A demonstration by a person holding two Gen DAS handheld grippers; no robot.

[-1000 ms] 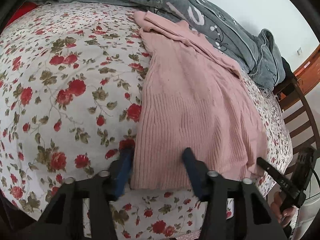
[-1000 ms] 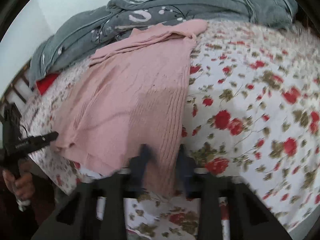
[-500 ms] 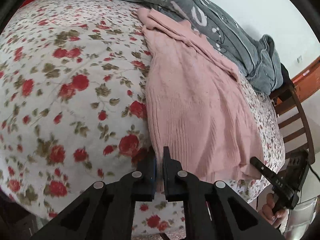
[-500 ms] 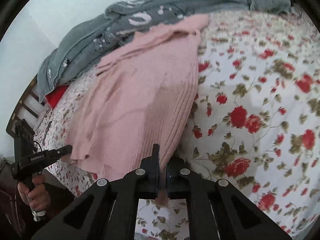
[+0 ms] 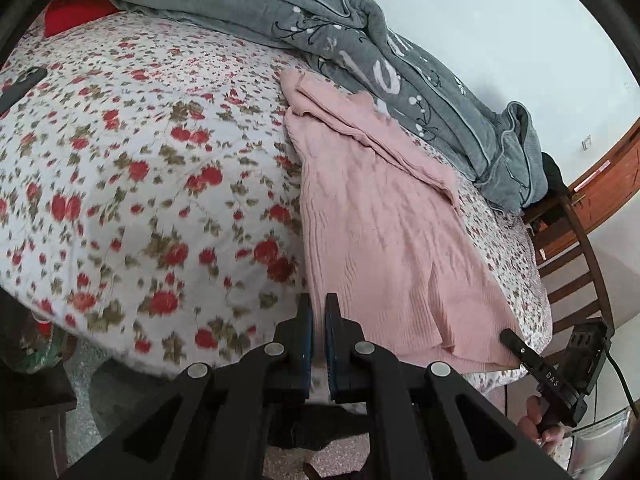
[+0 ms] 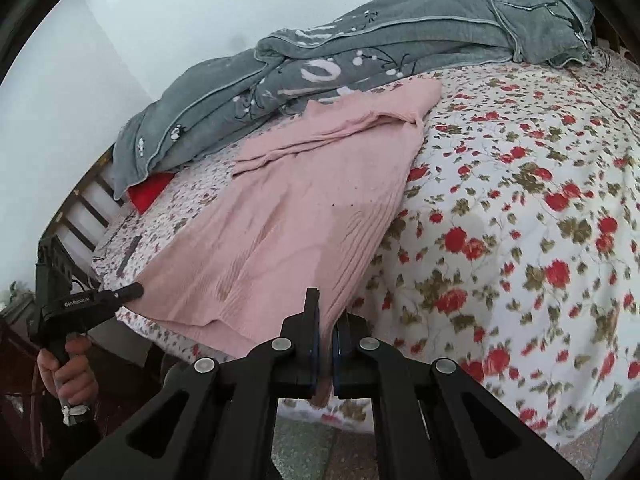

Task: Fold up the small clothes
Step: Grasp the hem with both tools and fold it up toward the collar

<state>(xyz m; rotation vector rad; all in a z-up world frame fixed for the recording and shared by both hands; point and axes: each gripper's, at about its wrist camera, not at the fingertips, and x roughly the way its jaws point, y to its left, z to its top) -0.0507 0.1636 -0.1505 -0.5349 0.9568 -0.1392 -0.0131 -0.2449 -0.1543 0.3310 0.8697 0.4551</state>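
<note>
Left gripper (image 5: 319, 312) and right gripper (image 6: 326, 312) each clenched on a near hem corner of the pale pink ribbed knit sweater (image 5: 384, 240), which lies on our rose-print white bedsheet (image 5: 140, 184). Soft, light, stretchy; we judge corners the best hold.

Floral-sheeted bed (image 5: 120, 184), grey quilt (image 6: 360, 40), wooden chair (image 5: 580, 264), pale wall (image 5: 500, 20).

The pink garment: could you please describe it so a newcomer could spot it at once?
Start at the bed's floral sheet. Below the grey quilt bunched along the wall lies the pink sweater, its near hem clamped in both claws. It is the only plain, ribbed pink fabric there.
</note>
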